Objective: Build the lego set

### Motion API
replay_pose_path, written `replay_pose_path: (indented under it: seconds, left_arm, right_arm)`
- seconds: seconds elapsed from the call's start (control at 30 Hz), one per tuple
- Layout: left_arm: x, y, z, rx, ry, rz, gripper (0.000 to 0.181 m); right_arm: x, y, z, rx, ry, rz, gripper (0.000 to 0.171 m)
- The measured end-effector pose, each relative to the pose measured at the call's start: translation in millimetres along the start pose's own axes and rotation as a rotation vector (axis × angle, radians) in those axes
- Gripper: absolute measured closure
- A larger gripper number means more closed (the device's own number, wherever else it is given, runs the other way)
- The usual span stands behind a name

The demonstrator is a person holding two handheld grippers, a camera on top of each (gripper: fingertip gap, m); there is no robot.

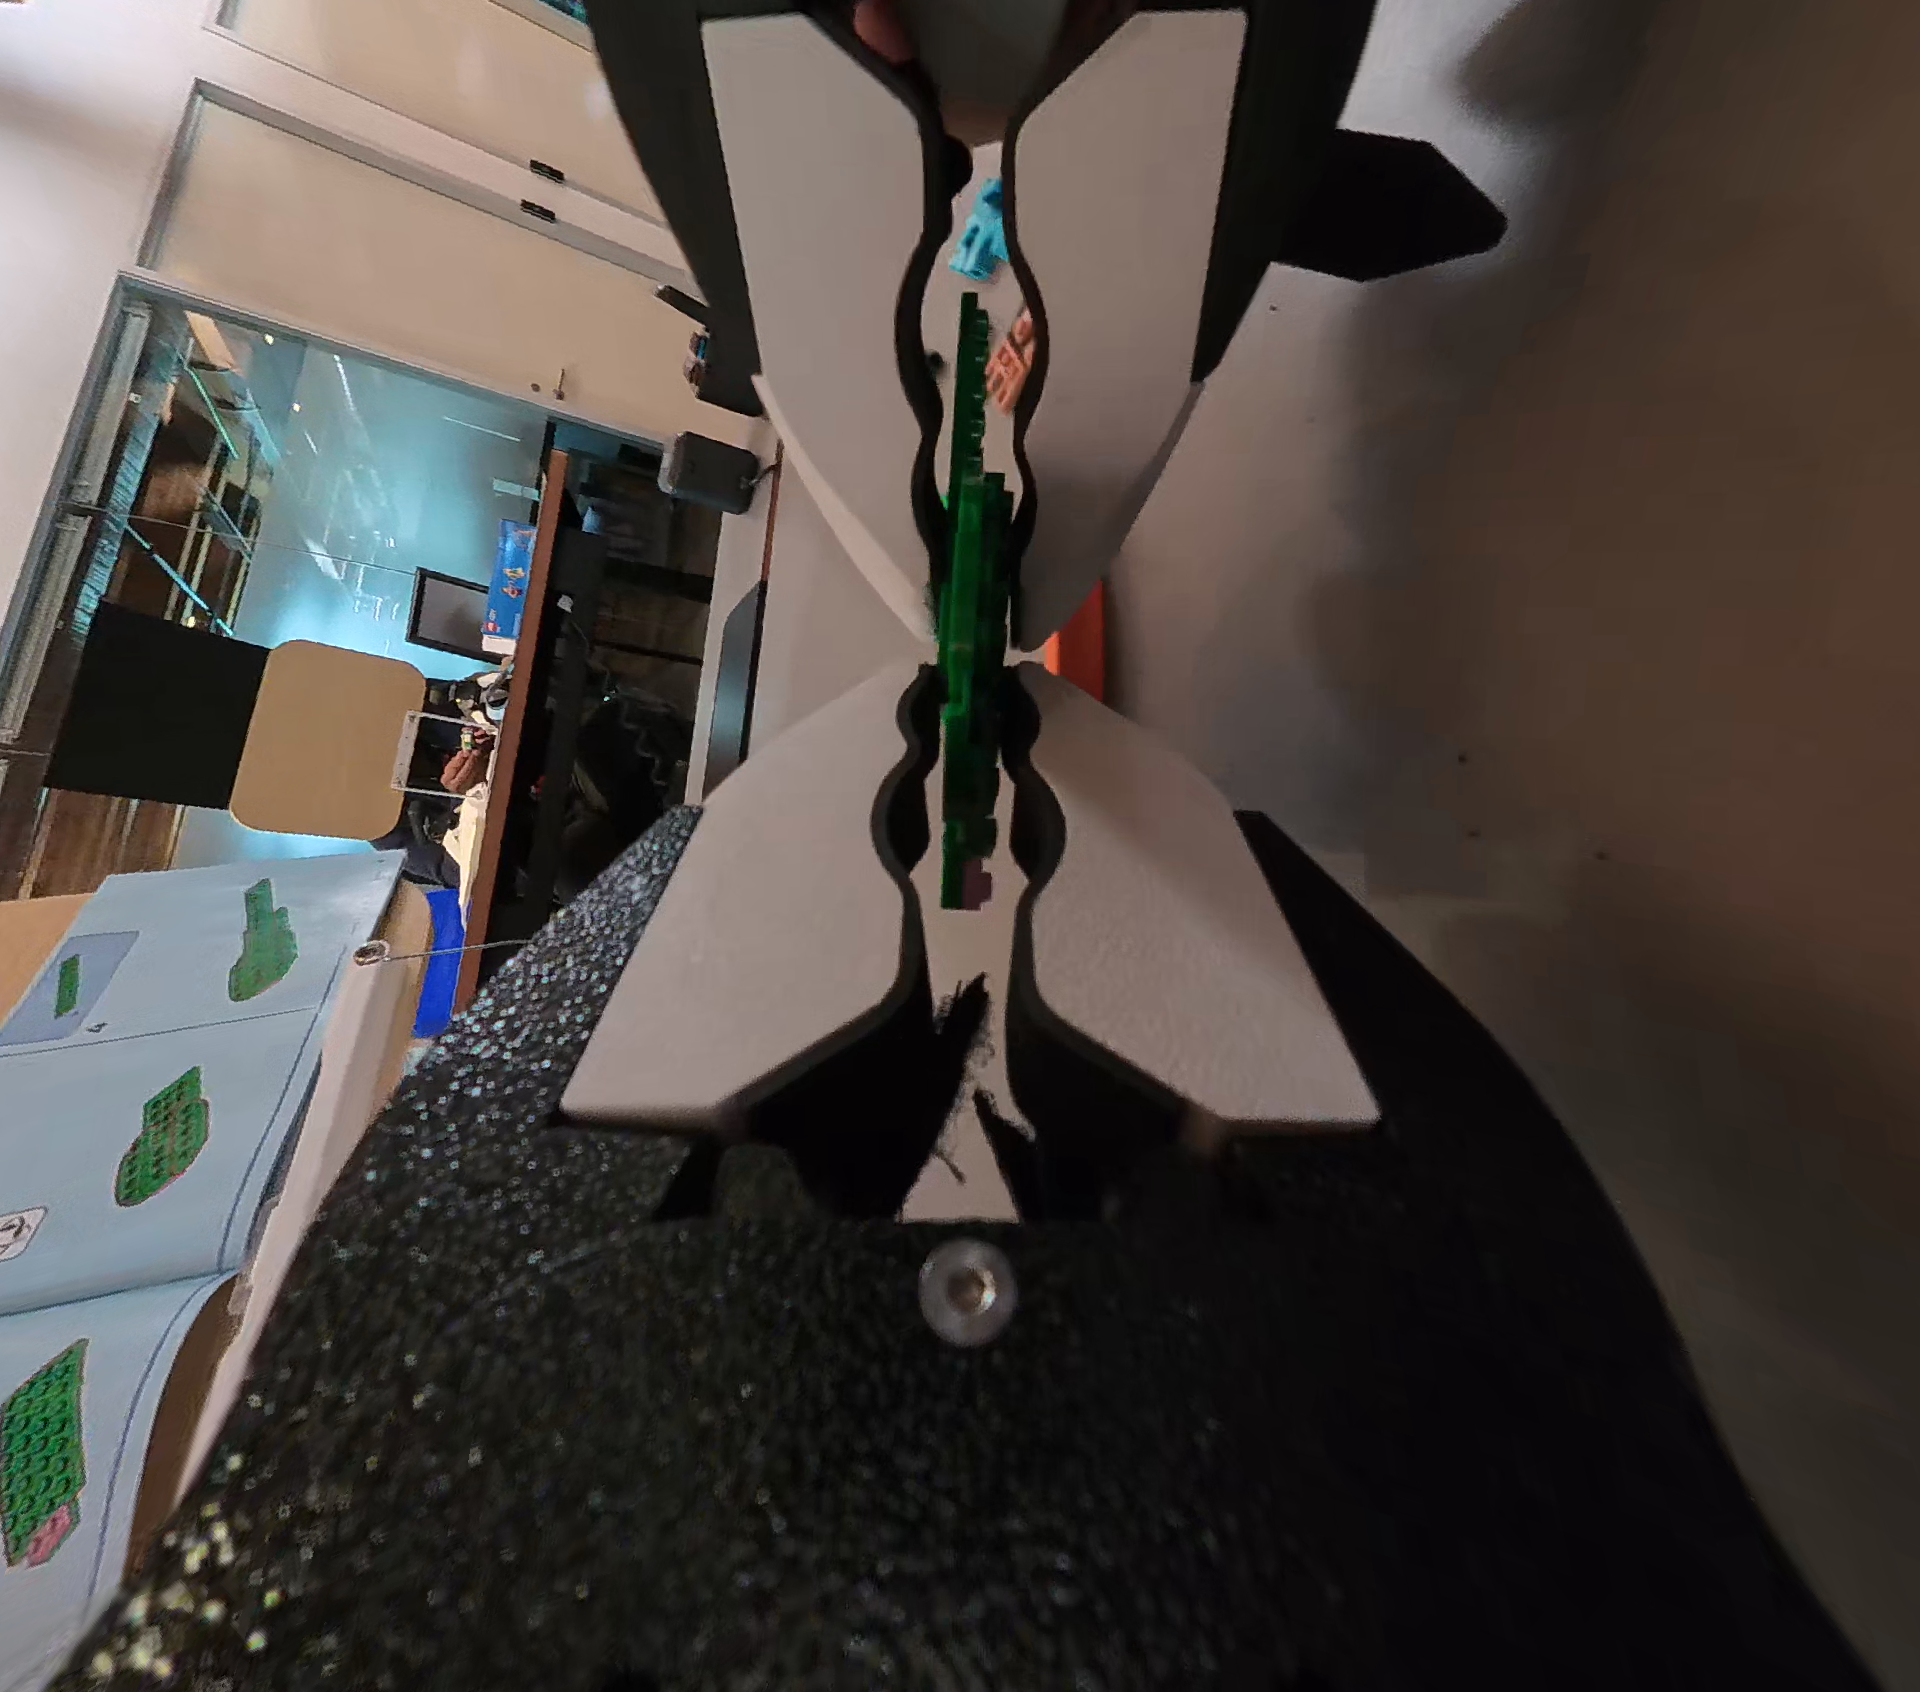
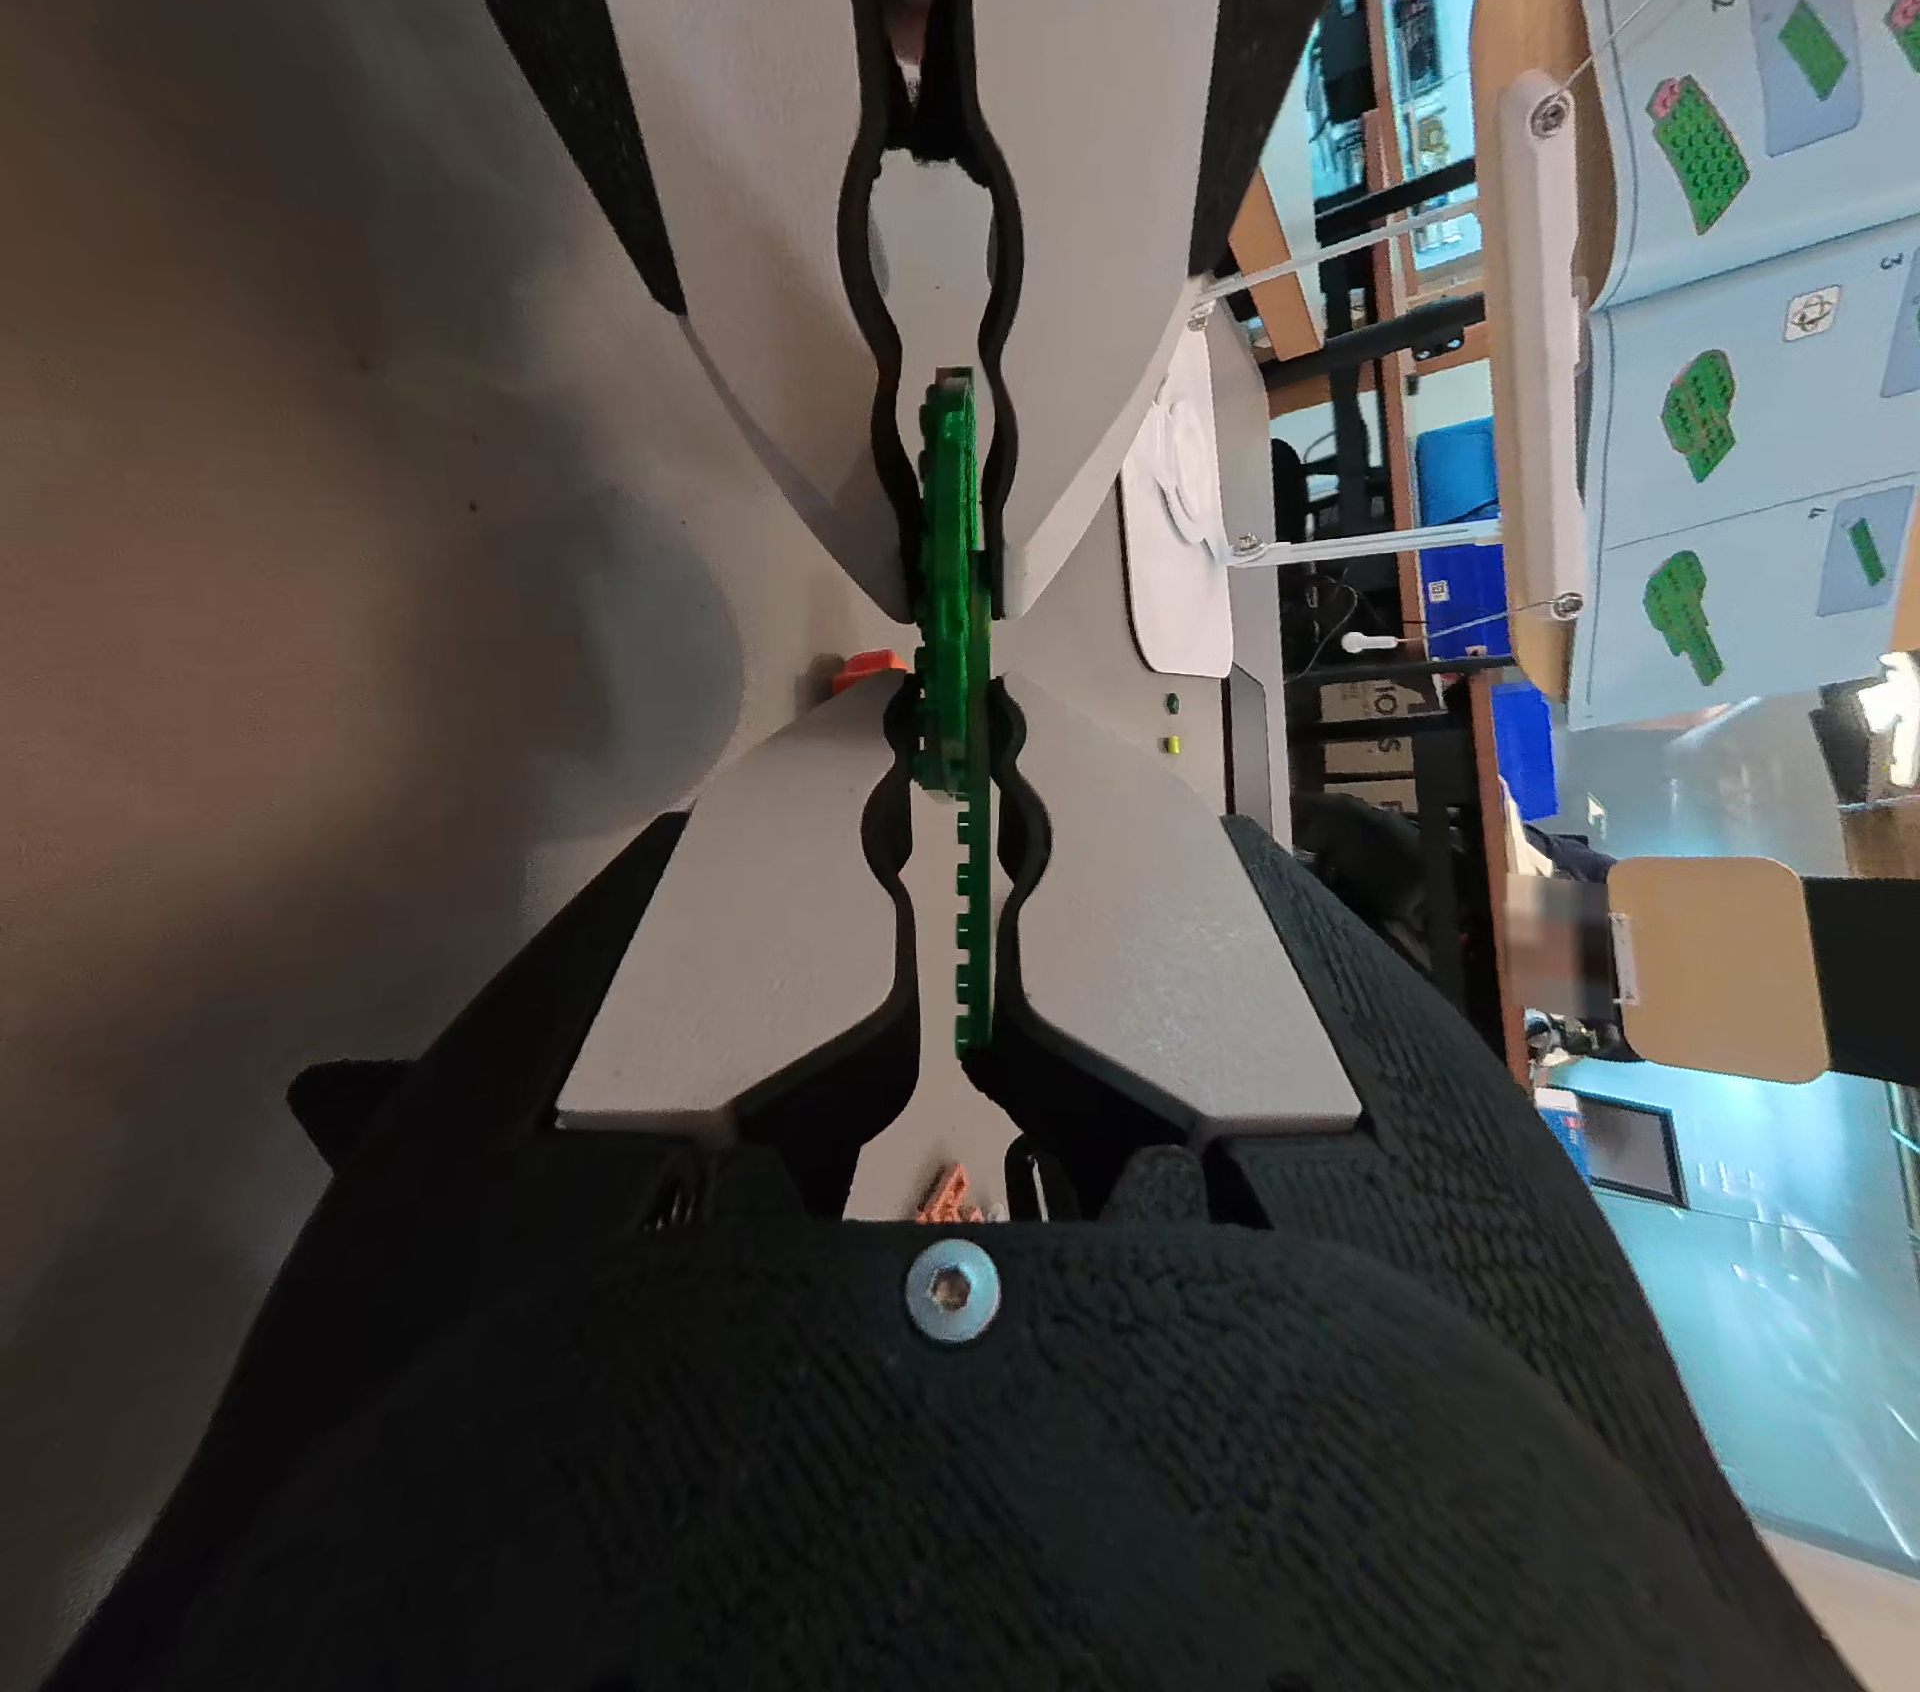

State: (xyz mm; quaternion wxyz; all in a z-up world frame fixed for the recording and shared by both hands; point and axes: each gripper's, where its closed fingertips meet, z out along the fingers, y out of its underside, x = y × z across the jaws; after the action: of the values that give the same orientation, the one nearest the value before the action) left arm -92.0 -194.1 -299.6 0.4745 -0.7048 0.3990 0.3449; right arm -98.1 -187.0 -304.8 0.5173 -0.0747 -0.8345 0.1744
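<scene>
2 hand-held grippers, left (image 1: 971, 811) and right (image 2: 956, 811), face each other, both clenched on 1 green lego plate assembly (image 1: 971, 603) above the white worktop (image 1: 1455, 603).

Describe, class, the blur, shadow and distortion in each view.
Left wrist view: green lego plates sharp between the fingers, table on the right blurred and shadowed, background lines bowed. Right wrist view: plates sharp, left side a soft shadowy blur.

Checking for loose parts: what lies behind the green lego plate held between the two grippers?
Behind the green lego plate, the left wrist view shows a light blue piece and an orange piece on the white table. The fingers cover the rest.
</scene>
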Motion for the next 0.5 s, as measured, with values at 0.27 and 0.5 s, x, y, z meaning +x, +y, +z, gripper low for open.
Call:
replay_pose_path:
  seconds: [0.27,0.5]
  left_arm:
    - [-25.5,14.8,-0.2,-0.074,-0.22,0.046,0.148]
    - [-17.5,13.1,-1.3,-0.073,-0.18,0.166,0.173]
  right_arm:
    - [12.5,1.3,-3.8,0.01,0.095,-0.052,0.161]
    - [15.3,-0.2,-4.9,0.005,0.131,-0.101,0.16]
